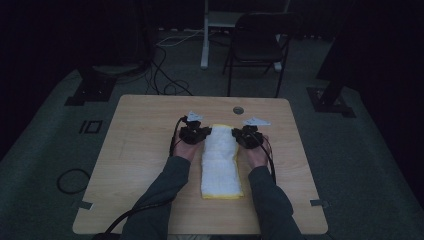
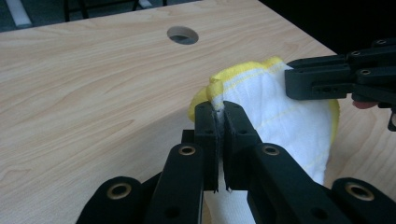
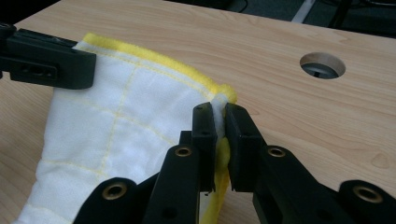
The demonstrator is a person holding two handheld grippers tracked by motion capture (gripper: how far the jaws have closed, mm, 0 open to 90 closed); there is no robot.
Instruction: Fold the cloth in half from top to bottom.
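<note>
Soft, floppy cloth (image 1: 220, 161) is sagging at frame centre; left gripper (image 2: 219, 122) and right gripper (image 3: 219, 122) are pinching its far corners, best spots.

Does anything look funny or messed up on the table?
Nothing is spilled or broken. The towel lies folded and straight on the table. Its far end is lifted, because the left gripper and right gripper each pinch a corner there.
</note>
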